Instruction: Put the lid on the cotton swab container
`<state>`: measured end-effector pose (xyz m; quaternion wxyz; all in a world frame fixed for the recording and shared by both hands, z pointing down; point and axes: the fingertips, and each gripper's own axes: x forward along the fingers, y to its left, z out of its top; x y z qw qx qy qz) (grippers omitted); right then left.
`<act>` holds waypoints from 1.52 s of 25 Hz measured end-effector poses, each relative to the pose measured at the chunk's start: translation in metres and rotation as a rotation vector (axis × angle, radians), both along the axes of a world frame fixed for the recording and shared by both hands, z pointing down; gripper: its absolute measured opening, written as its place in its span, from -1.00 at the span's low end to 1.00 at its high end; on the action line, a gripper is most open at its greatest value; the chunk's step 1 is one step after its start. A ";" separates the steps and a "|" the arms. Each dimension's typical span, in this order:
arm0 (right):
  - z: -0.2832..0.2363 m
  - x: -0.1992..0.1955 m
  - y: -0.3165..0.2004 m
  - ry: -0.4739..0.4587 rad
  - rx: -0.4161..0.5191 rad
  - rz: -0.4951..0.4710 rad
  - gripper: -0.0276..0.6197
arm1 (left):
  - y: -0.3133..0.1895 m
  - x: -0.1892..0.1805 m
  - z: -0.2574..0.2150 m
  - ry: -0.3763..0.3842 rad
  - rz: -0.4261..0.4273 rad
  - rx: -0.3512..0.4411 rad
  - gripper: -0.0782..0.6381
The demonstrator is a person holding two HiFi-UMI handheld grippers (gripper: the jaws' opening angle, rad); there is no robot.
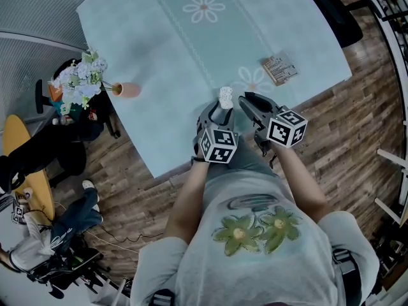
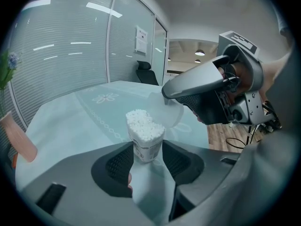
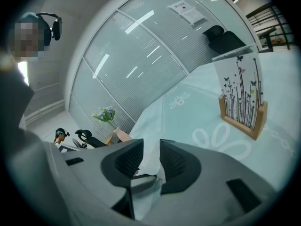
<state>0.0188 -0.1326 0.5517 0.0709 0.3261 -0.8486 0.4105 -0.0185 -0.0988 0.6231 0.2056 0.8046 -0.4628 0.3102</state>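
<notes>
**Lid to the right of the open container, not yet over it**

At the desk's (image 1: 178, 56) left edge a flower vase (image 1: 127, 90) lies on its side, well clear of the work. Next comes my left gripper (image 1: 218, 112), at the near edge. Its jaws are drawn in to a middling gap and clamp the lower part of the cotton swab container (image 2: 146, 138). The container stands upright, long axis vertical, with the swabs (image 2: 142, 122) heaped above its open rim.

Just to its right is my right gripper (image 1: 250, 104), jaws narrow on the clear lid (image 2: 173, 111). In the left gripper view the lid hangs at that gripper's tip, beside the swab heap and about level with it, close but apart. Which way its open side faces I cannot tell for sure.

The right hand is the one to move, as I judge it. The lid must travel left until it is centred over the container's axis, mouth down, then sink straight along that axis. The piled swabs may catch the rim.

Further right, near the desk's right edge, stands a card stand (image 1: 279, 69), out of the way.
</notes>
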 end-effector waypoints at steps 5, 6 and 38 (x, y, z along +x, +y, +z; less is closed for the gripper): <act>-0.001 -0.001 0.000 0.001 -0.003 -0.002 -0.58 | 0.000 0.000 0.000 0.000 0.004 -0.001 -0.27; -0.001 -0.001 0.000 0.000 -0.003 -0.003 -0.58 | 0.000 0.000 0.000 0.000 0.005 -0.002 -0.27; -0.006 -0.017 0.000 0.066 0.044 -0.040 -0.61 | 0.000 -0.002 0.002 -0.028 0.015 -0.004 -0.26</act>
